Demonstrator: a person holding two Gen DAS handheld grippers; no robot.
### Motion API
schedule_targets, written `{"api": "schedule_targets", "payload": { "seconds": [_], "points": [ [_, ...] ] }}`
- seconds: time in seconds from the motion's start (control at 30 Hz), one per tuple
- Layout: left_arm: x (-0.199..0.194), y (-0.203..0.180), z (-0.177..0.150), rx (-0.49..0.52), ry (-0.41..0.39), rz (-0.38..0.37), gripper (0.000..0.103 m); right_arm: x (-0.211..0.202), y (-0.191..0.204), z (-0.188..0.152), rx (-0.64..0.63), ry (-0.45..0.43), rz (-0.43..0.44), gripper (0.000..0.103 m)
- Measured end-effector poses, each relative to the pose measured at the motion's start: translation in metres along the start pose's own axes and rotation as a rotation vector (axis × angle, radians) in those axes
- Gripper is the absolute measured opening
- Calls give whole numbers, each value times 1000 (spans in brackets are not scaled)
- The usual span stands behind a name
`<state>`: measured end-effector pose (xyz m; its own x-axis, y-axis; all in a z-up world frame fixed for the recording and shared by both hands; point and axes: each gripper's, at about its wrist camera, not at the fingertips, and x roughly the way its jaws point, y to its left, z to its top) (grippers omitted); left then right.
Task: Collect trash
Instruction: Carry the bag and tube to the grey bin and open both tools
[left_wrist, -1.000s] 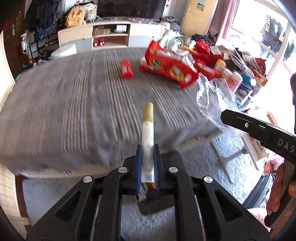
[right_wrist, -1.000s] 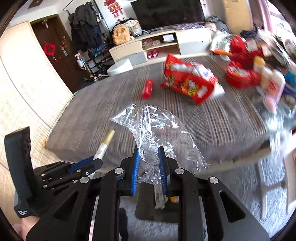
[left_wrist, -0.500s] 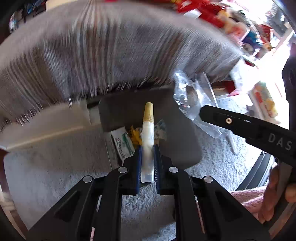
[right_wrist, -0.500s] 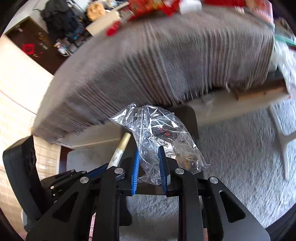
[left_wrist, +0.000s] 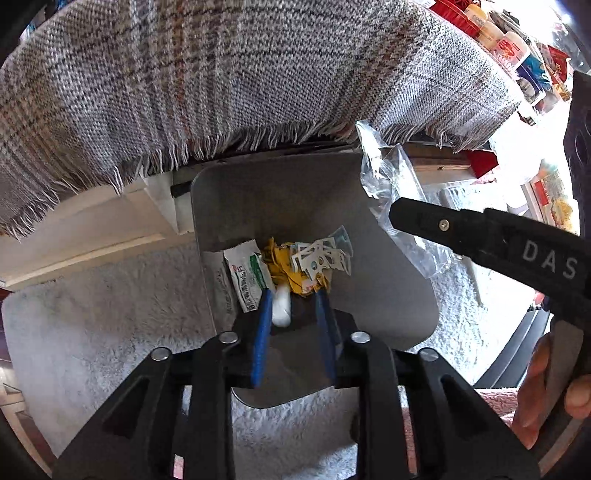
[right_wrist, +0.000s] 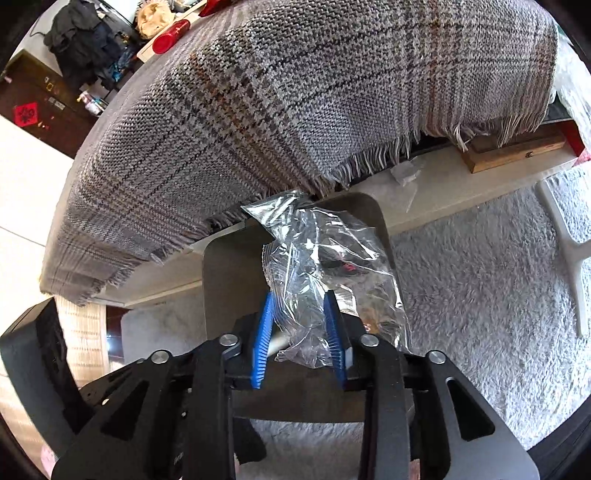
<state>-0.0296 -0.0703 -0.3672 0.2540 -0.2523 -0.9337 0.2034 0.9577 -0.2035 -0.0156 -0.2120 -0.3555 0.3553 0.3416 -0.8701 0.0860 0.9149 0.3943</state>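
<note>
Tube (left_wrist: 280, 308) falls between parted left jaws.

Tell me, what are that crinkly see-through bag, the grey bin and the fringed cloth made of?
The bag looks like thin clear plastic film: glossy, creased, see-through. The bin seems smooth matte grey, plastic or coated metal; the look leaves it open. The cloth appears woven wool-like fabric: visible grey check weave and frayed fringe along its edge.

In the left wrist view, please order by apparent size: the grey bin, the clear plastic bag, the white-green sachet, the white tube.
1. grey bin, clearly largest.
2. clear plastic bag, though the right tool hides part of it.
3. white-green sachet.
4. white tube, dropping end-on between the open left tool fingers, so its true length is unsure.
</note>
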Motion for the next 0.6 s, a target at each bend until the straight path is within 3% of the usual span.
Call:
{"api": "schedule_targets", "payload": {
  "seconds": [0.17,0.23,0.27,0.4,0.43,0.5,0.6],
  "points": [
    [-5,2,0,5,-12,11,34,-7,0,4,35,-16,50,51],
    [-10,5,0,0,-20,16,45,-12,1,4,24,-32,33,60],
    [-13,7,-1,-5,-24,17,48,-15,0,4,23,-46,20,69],
    [-28,12,-3,5,-46,11,77,-35,-4,6,33,-126,-24,99],
    [-30,13,-4,14,-45,21,83,-39,-6,7,29,-146,-36,99],
    [-34,18,-5,17,-39,39,84,-50,-15,10,31,-169,-43,100],
    [-53,25,0,5,-39,15,84,-69,-32,15,109,-172,17,100]
  ]
}}
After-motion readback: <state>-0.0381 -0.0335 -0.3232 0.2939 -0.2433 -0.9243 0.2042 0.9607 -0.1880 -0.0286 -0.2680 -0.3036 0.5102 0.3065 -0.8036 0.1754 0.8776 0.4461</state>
